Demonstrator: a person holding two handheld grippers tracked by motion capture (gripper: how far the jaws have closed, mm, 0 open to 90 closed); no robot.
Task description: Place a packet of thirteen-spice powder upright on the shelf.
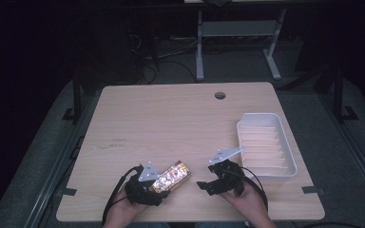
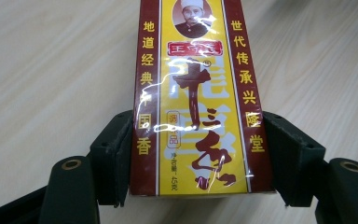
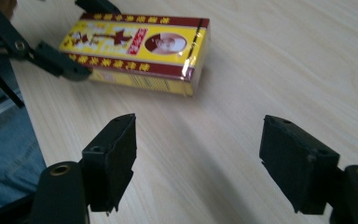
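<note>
Seasoning box (image 2: 196, 102) pinched in left gripper (image 2: 196, 154) jaws; right gripper (image 3: 198, 154) jaws spread, level.

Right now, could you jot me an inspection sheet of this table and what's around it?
Surface: pale wood table, round hole near the far edge.
Job's things: yellow-and-red box, flat on the near edge.
Clutter: white tray at the right, nothing seen in it.
Grippers: left gripper shut on the box's sides; right gripper open, over bare wood.
Cables: a black cable trails from each gripper.
Surroundings: dark floor, white desk frame behind.
</note>
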